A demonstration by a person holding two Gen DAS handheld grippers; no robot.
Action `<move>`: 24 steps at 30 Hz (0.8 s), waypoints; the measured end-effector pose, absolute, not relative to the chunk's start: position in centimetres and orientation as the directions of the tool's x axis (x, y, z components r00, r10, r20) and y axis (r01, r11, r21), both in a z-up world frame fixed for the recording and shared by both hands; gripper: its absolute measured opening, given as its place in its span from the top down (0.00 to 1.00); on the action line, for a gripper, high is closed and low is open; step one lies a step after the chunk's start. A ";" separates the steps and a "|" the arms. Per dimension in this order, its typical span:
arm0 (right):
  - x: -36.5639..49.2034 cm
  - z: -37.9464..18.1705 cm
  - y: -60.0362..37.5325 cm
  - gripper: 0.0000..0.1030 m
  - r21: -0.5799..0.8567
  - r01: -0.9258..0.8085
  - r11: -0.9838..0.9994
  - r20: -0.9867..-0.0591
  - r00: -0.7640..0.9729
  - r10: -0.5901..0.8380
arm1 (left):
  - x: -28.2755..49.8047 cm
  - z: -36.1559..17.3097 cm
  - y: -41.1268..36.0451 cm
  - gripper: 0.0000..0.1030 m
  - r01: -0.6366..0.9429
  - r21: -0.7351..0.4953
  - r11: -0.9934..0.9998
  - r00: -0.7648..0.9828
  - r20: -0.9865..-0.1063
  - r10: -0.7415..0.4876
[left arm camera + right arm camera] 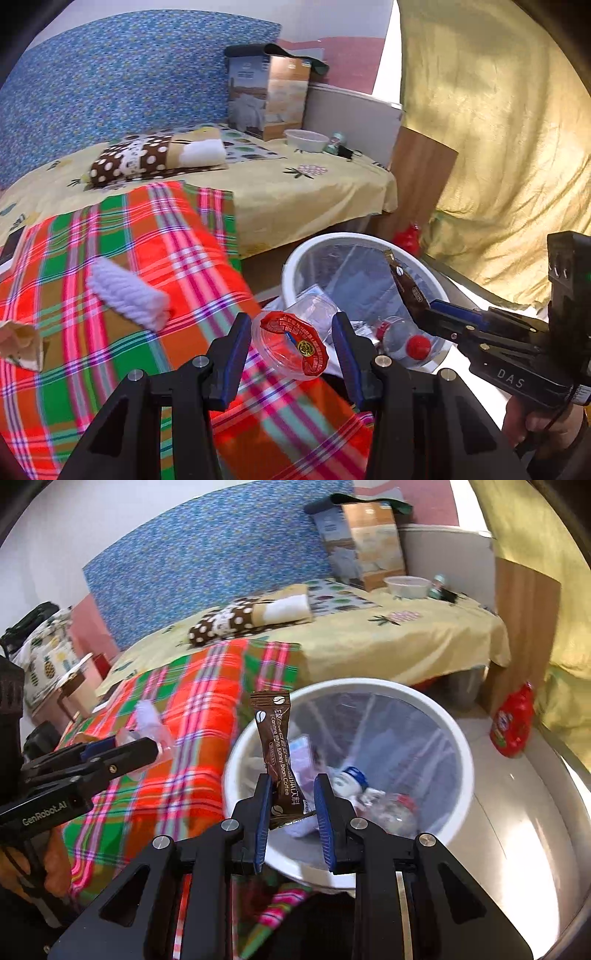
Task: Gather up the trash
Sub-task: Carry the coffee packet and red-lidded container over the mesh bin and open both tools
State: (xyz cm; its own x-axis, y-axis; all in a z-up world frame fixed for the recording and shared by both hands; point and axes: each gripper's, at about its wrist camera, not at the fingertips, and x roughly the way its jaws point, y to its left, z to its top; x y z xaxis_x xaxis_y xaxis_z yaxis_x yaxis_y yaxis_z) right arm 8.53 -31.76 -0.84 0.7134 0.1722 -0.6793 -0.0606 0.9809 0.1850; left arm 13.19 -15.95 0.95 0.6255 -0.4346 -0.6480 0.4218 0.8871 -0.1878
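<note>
Right gripper (291, 805) pinches the brown coffee sachet (277, 753) low down; it stands up past your fingertips, already above the white bin (458, 738). Carry it farther over the opening before letting go, so it doesn't catch the near rim.

Left gripper (291, 354) has the clear cup with the red torn lid (291, 345) between its fingers; the bin sits just beyond the right fingertip. Bring it over the rim too.

Can't tell if the left pads actually press the cup: contact faces are hidden. Bin contents are blurred behind the liner; a red-capped bottle (406, 339) shows. The crumpled white item (129, 295) on the plaid cloth (110, 332) is smeared.
</note>
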 end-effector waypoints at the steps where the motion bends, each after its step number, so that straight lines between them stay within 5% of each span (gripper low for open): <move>1: 8.5 -0.9 -32.0 0.75 0.184 -0.050 0.982 -0.682 0.713 0.164 | 13.3 0.9 -16.4 0.56 0.429 -0.188 0.884 0.621 -0.649 -0.439; 24: 9.9 -2.8 -36.3 0.73 0.151 0.076 0.986 -0.743 0.667 0.062 | 16.7 -2.3 -22.9 0.55 0.518 -0.173 0.838 0.536 -0.697 -0.476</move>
